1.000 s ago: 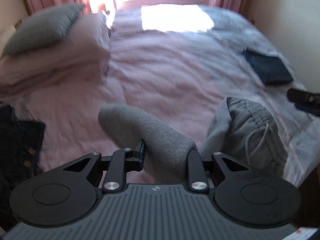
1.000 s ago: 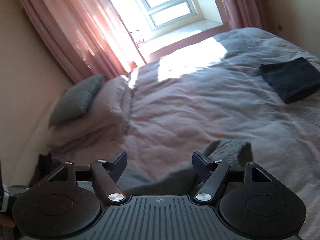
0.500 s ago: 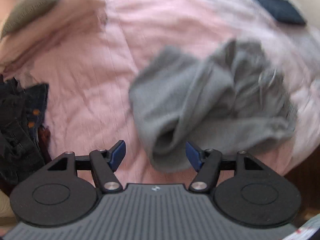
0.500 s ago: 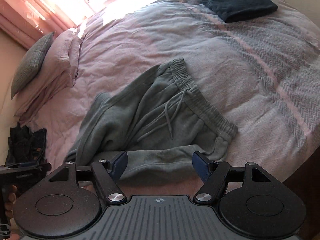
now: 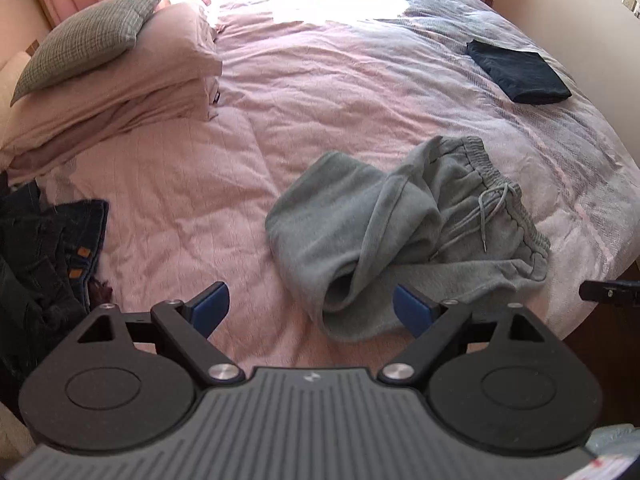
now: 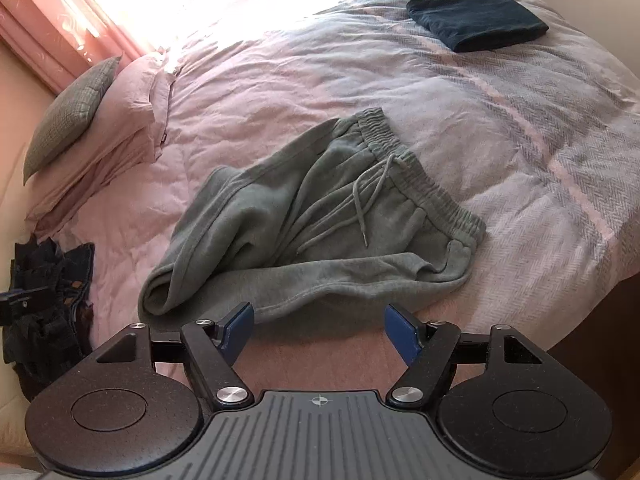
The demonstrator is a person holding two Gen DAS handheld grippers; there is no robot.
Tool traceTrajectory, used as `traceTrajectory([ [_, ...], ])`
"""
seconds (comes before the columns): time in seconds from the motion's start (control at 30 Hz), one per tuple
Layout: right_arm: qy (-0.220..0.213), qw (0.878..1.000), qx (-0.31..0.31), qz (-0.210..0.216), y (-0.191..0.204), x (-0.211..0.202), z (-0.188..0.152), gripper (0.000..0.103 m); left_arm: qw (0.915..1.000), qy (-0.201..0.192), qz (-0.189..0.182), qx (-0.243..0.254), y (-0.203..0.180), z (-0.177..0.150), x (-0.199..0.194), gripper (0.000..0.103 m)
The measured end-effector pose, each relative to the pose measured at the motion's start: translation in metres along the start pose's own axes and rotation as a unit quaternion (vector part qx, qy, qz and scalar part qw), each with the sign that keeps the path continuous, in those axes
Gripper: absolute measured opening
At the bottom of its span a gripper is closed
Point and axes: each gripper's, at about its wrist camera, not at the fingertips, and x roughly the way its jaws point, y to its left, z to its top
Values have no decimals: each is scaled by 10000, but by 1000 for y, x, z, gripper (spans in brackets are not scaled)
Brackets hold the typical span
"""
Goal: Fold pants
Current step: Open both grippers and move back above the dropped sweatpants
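The grey pants (image 5: 404,236) lie crumpled near the bed's (image 5: 320,92) front edge. The left gripper (image 5: 310,306), whose jaws have just been opening, holds nothing. The right gripper (image 6: 319,330) also gapes empty. Folded dark cloth (image 6: 478,20) sits near the far corner.

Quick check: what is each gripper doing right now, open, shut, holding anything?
Left gripper: open, jaws have just been opening, nothing between them; grey pants lie on the bed.
Right gripper: open, holding nothing.
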Motion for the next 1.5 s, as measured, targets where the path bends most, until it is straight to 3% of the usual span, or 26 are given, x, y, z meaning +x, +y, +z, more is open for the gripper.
traceTrajectory([
  [0.23, 231, 9972, -714, 61, -15, 6, 14, 69, 9984, 216, 304, -417, -25, -30, -1, 87],
  [0.53, 505, 9877, -1437, 362, -70, -2, 24, 69, 9925, 283, 699, -966, -94, -48, -9, 87],
  [0.9, 708, 9805, -1724, 632, -121, -12, 31, 69, 9837, 285, 1033, -1444, -152, -69, -25, 87],
  [1.23, 748, 9813, -1635, 692, -127, -3, 40, 69, 9805, 369, 1242, -1480, -149, -69, -29, 87],
  [1.5, 509, 9936, -997, 176, -152, 3, 66, 69, 9820, 249, 1421, -1222, -93, -50, 6, 81],
])
